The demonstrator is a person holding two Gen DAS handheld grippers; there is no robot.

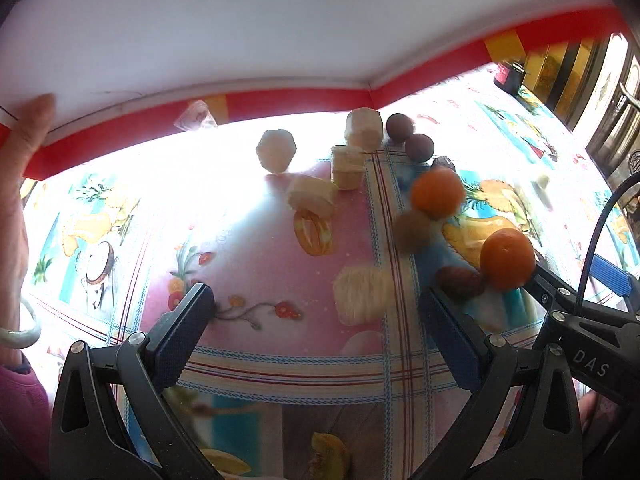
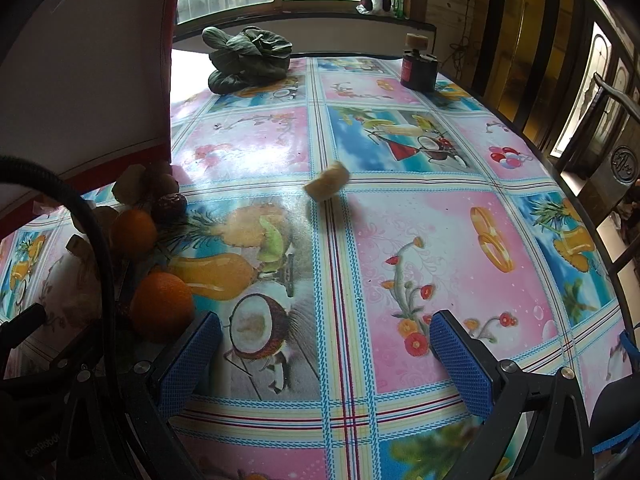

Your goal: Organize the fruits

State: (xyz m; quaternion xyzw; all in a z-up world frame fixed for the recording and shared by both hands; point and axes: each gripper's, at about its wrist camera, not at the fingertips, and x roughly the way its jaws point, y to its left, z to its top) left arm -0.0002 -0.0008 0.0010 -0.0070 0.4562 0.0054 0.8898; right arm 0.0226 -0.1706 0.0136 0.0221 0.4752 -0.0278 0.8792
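Fruits lie ahead of the wide-open, empty left gripper (image 1: 316, 320): two round orange oranges (image 1: 507, 258), two dark purple plums (image 1: 419, 147), several pale cut chunks (image 1: 362, 294), blurred. In the right wrist view, the open, empty right gripper (image 2: 324, 344) has one blurred pale chunk (image 2: 327, 186) ahead and both oranges (image 2: 162, 306) to its left.

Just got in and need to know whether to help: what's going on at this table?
A person is sorting fruit with a handheld gripper in each hand. Both the left gripper and the right gripper are open and hold nothing. Two oranges, dark round fruits and pale banana chunks lie loose on the patterned tablecloth, near a red-edged white board. One banana piece sits apart, ahead of the right gripper. A bare hand shows at the left.
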